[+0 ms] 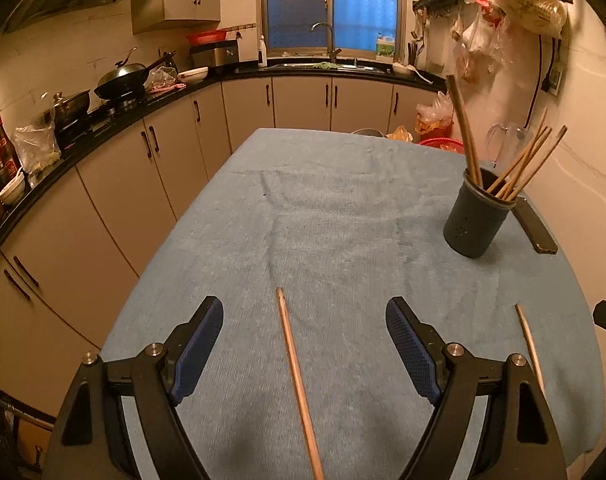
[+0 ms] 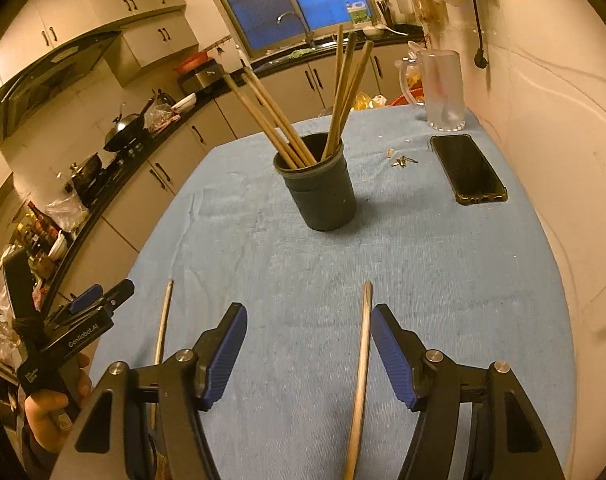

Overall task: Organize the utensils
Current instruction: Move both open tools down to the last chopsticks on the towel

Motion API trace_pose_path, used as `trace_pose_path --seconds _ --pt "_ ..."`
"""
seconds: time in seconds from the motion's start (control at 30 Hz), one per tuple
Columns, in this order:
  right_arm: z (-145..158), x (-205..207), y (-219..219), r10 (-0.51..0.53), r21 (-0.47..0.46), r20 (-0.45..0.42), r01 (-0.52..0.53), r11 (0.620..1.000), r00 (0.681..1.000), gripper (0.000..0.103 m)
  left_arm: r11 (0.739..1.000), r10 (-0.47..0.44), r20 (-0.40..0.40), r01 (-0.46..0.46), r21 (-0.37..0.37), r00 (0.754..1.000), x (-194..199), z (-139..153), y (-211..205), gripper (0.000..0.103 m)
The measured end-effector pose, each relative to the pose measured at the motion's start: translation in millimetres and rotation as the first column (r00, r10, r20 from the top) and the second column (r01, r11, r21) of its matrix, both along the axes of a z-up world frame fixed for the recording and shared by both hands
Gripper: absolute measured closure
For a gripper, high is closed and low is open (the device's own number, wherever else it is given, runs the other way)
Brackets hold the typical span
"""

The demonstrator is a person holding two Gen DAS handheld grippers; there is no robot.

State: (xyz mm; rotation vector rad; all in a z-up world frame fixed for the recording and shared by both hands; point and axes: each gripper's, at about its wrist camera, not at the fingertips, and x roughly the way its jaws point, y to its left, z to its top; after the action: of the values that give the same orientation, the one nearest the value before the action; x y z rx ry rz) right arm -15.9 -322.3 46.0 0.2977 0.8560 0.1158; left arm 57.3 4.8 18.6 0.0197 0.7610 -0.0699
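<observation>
Lining up both grippers over the two loose chopsticks on the blue cloth (image 1: 343,208); landmark for all positions: the dark holder cup (image 1: 476,220).

- Holder cup stands upright on the cloth, already carrying several chopsticks that lean outward against its rim. A phone (image 2: 468,170) lies just beside the cup on the wall side; a clear jug (image 2: 443,88) stands beyond that.
- Left chopstick (image 1: 299,384) lies flat, well apart from the cup on the near side, running towards the camera. Left gripper (image 1: 305,348) has its jaws spread wide on either side of the stick, pads not touching it. Nothing held.
- Right chopstick (image 2: 363,364) lies flat, also on the near side of the cup, roughly parallel to the first. Right gripper (image 2: 309,354) is open; the stick sits just beside the right-hand pad with a wide gap to the other. Nothing held.

Judgement on technique: the right gripper looks off-centre, so closing now would probably push the stick sideways first; shifting slightly would centre it. Thin round sticks on soft cloth tend to roll, so lower until the pads nearly meet the cloth, then close squarely across the shaft. Grip away from the far tip so that end is free to enter the cup. Approach the cup mouth from above, between the leaning sticks, to avoid tipping it.
</observation>
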Motion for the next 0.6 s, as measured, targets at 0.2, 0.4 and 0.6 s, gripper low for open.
trace_pose_path --seconds 0.2,0.4,0.6 --pt "2.8 -2.2 -3.3 0.055 0.048 -0.011 -0.054 0.997 0.998 0.036 0.999 -0.017 -0.046 0.015 -0.041 0.999 -0.7 1.6 12.1 0.019" --pt "-12.2 10.5 -11.9 0.047 0.033 -0.078 -0.044 0.998 0.996 0.036 0.996 0.064 -0.086 -0.068 -0.05 0.994 16.7 -6.3 42.3 0.019" --pt "-15.8 19.2 -17.1 0.03 0.04 -0.085 -0.027 0.999 0.996 0.036 0.997 0.055 -0.13 -0.061 -0.039 0.99 28.0 -20.6 42.4 0.019"
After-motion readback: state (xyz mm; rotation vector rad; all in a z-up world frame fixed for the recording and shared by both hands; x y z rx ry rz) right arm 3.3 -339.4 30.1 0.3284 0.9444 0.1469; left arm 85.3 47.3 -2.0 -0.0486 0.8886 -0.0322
